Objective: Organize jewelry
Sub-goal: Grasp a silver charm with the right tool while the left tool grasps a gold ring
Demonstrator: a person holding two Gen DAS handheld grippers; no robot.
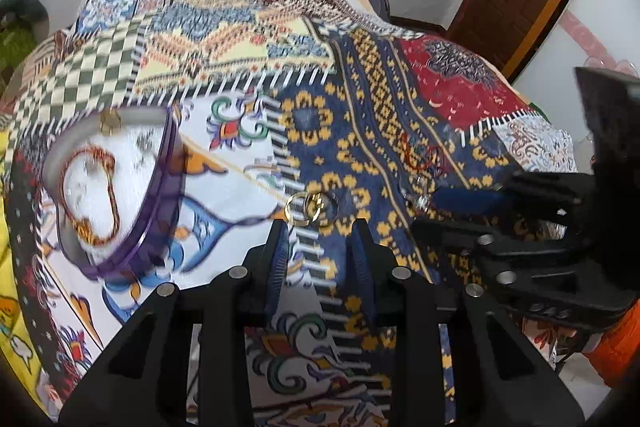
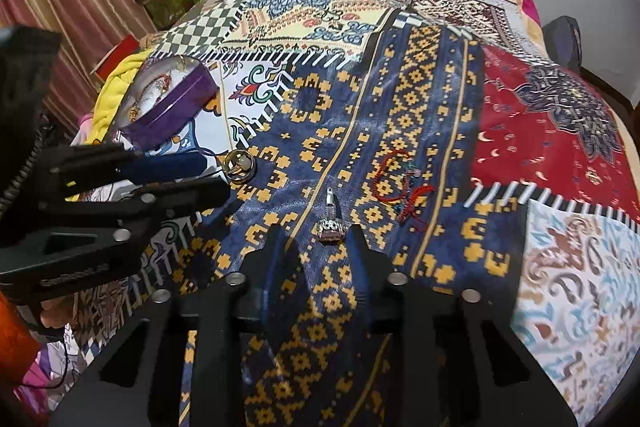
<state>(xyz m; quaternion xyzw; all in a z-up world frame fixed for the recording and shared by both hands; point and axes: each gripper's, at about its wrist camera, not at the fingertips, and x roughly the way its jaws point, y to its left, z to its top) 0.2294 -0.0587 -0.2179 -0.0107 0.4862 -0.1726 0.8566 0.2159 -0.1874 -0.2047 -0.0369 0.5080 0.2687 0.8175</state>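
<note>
**Both tongs spread over small jewellery on the patchwork bedspread**

The left gripper [image 1: 320,227] has its fingers spread and holds nothing; just ahead of its tips lie the pair of thin gold-coloured metal rings [image 1: 310,209], overlapping, flat on the soft patterned patchwork bedspread [image 1: 224,27]. Ahead and to the left of those tips sits the round purple-walled tin with a white lining [image 1: 160,195], open, with a beaded orange-and-gold chain [image 1: 90,195] coiled inside. The right gripper [image 2: 318,229] is also spread and empty, and the small silver pendant with a dark stone [image 2: 329,227] lies between its tips, on the cloth. A tangled red cord bracelet [image 2: 400,187] lies a little ahead and to the right.

Rings and pendant look light, hard and smooth, likely to slip or skid on yielding cloth. The rings are best pinched across the band edge, pressing slightly into the fabric; the pendant by its broader lower body, not its thin bail. The cord is limp and will dangle
</note>
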